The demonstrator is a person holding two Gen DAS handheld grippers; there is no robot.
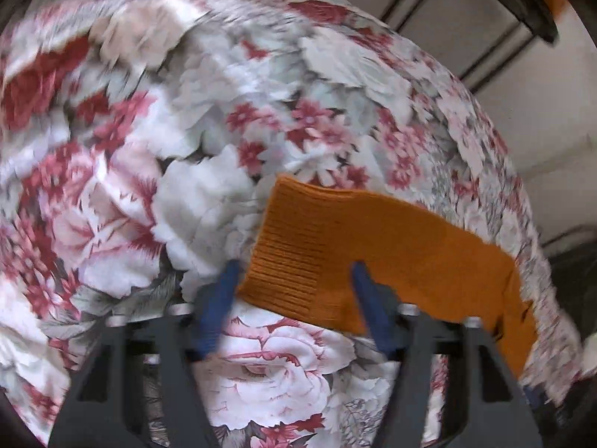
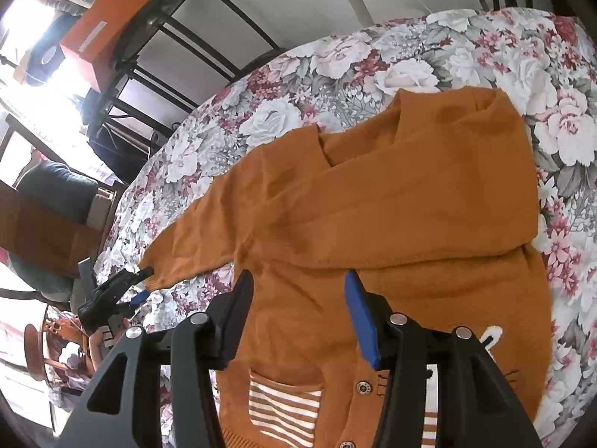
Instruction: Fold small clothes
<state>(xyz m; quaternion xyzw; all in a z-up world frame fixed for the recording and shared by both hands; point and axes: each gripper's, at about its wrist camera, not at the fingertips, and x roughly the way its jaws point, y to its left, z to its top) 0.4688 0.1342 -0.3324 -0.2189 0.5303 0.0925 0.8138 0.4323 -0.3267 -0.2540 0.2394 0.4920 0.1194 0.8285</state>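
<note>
Orange knit cardigan [image 2: 391,224] with striped pocket and snap buttons lies flat on a floral tablecloth [image 2: 335,63], one sleeve folded across the chest, the other stretched out toward 9 o'clock. Right gripper [image 2: 298,280] hangs over the cardigan's middle, jaws spread and holding nothing. Left gripper [image 1: 294,268] is spread too, the ribbed sleeve cuff [image 1: 298,246] between its blue pads, frame motion-blurred.
</note>
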